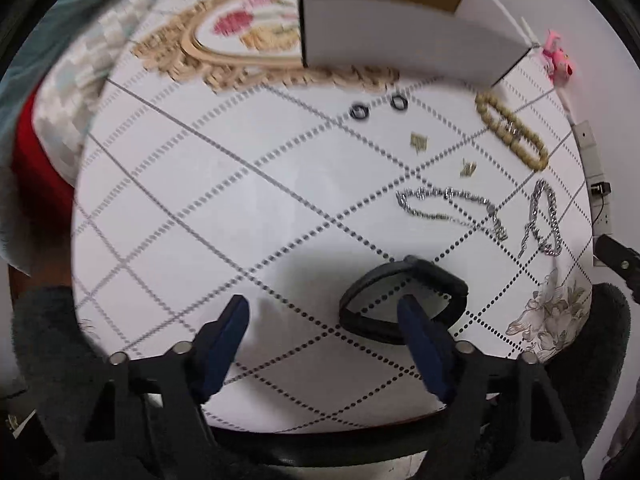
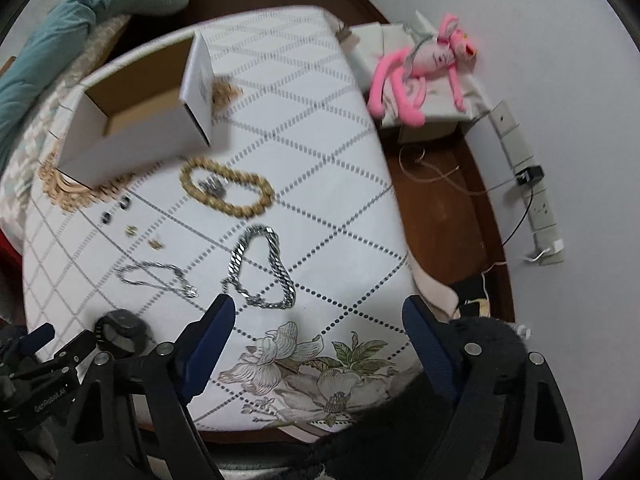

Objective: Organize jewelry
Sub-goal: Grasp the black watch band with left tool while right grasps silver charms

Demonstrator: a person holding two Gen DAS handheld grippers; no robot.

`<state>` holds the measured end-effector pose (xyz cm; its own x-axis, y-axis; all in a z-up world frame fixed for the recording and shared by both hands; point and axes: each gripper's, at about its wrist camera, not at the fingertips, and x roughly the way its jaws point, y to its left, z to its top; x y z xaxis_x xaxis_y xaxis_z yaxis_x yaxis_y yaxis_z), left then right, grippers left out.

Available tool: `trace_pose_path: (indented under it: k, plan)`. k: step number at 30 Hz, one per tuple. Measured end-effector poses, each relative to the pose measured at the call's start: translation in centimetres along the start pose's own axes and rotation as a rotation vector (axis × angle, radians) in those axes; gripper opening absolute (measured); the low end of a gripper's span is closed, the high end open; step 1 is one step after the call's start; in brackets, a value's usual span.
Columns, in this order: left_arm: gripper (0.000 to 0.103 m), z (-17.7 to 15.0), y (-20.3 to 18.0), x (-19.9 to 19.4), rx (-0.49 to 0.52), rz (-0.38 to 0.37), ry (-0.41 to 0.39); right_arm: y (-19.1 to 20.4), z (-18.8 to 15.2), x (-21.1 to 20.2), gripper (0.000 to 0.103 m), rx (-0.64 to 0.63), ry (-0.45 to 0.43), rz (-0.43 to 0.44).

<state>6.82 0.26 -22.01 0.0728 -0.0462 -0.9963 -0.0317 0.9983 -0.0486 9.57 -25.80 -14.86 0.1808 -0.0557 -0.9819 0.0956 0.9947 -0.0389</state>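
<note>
Two dark rings, two gold earrings perhaps, two silver chains, one beaded bracelet

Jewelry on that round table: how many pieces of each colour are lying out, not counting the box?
Silver: 2, a thin chain and a heavy chain
Gold or tan: 3, a beaded bracelet and two small earrings
Black: 3, two small rings and a watch
Total: 8
</note>
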Motion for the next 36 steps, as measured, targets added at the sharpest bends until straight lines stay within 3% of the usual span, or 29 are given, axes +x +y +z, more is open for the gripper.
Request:
trace_pose_path:
  k: [2, 4, 5, 7, 8, 12, 14, 15, 18, 20, 30, 36]
  plan:
    - [0.063, -0.1, 0.0, 0.6, -0.008, -0.004, -0.002, 0.0, -0.2, 1.3, 0.082, 0.002, 0.017, 0.011]
    - [0.038, -0.2, -0.1, 1.1, -0.01, -0.005, -0.003, 0.1, -0.4, 2.4, 0.081, 0.006, 0.029, 0.024]
    - [0.037, -0.3, -0.1, 1.0, -0.004, 0.006, -0.019, 0.0, -0.4, 2.9, 0.081, 0.011, 0.031, 0.028]
    - [0.013, -0.4, -0.3, 0.9, 0.015, 0.004, -0.038, 0.0, -0.5, 3.7, 0.079, 0.019, 0.03, 0.035]
    - [0.009, -0.5, -0.4, 0.8, 0.021, 0.009, -0.044, 0.1, -0.4, 4.1, 0.078, 0.023, 0.028, 0.041]
    - [0.009, -0.4, -0.5, -0.1, 0.045, 0.036, -0.073, 0.5, -0.4, 5.4, 0.071, 0.02, 0.011, 0.035]
    - [0.008, -0.5, -0.4, -0.4, 0.05, 0.043, -0.082, 1.0, -0.4, 6.2, 0.056, -0.001, 0.007, 0.024]
    - [0.008, -0.5, -0.4, -0.6, 0.05, 0.047, -0.085, 1.0, -0.4, 6.2, 0.056, 0.0, -0.018, 0.035]
    - [0.008, -0.3, -0.4, -1.1, 0.049, 0.052, -0.091, 1.5, -0.4, 6.2, 0.042, -0.005, -0.051, 0.04]
    - [0.008, -0.4, -0.3, -1.3, 0.047, 0.054, -0.098, 1.9, -0.4, 6.2, 0.008, -0.013, -0.06, 0.038]
    - [0.007, 1.0, 1.2, -4.7, 0.038, 0.035, -0.143, -0.2, -1.3, 2.7, 0.007, 0.104, -0.1, 0.288]
    - [0.007, 2.0, 1.1, -7.3, 0.027, 0.012, -0.179, 0.0, -0.3, 0.5, 0.007, 0.084, -0.131, 0.328]
